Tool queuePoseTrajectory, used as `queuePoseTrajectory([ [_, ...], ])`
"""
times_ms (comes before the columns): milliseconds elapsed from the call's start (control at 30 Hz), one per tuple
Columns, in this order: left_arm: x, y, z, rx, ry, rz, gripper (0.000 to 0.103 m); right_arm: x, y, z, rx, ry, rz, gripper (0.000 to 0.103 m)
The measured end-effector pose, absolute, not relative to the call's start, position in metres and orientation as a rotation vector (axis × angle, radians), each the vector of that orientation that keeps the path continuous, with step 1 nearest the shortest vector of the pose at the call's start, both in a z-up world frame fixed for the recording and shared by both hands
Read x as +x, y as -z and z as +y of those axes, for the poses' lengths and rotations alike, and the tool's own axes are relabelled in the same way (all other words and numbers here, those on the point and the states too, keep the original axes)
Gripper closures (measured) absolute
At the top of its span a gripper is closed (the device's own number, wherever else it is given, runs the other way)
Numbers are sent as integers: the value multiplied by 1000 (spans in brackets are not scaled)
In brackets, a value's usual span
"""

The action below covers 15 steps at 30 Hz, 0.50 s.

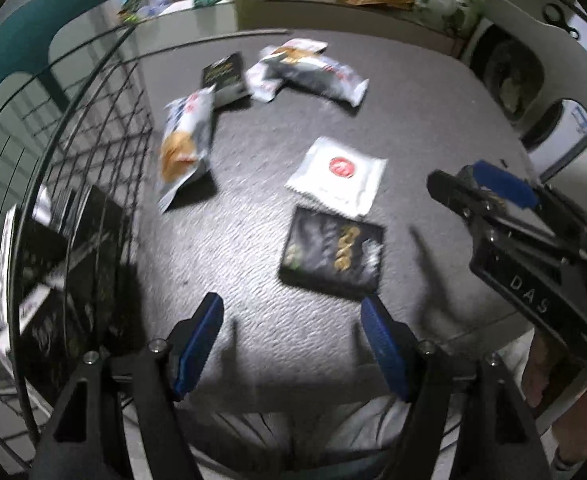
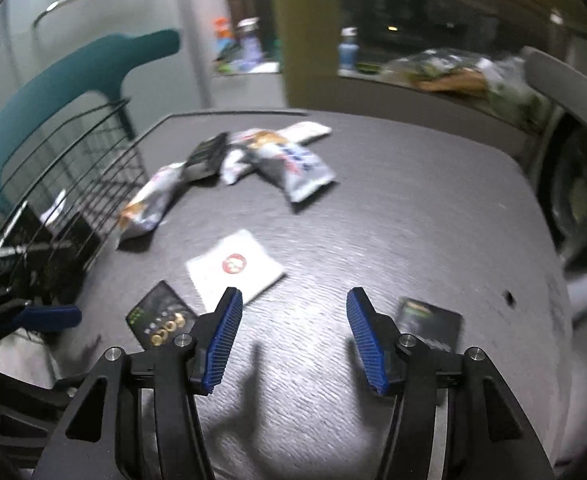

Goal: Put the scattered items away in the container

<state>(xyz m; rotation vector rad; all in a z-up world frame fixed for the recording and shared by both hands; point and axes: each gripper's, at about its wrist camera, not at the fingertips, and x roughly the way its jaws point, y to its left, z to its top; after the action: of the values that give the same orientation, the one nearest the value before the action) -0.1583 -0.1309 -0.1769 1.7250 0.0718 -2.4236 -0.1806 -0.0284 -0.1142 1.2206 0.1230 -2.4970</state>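
both tongs [image 1: 291,344] [image 2: 291,342] gape; wire basket [image 1: 105,128] holds dark packets [image 1: 73,264].

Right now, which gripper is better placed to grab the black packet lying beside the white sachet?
Probably left: the left gripper is open with the black packet just beyond its fingertips; the right gripper sees it off-centre.

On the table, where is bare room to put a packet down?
The table is bare on its right side, from the far edge down to the black packet. Another free patch lies between the white sachet and the right tool. It is crowded by the basket, where snack bags pile up.
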Motion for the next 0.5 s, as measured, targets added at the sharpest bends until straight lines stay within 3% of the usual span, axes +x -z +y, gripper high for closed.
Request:
queuePoseTrajectory([
  [500, -166, 202, -152, 1725, 2347, 60, 28, -162, 143, -38, 1245, 2399, 188, 49],
])
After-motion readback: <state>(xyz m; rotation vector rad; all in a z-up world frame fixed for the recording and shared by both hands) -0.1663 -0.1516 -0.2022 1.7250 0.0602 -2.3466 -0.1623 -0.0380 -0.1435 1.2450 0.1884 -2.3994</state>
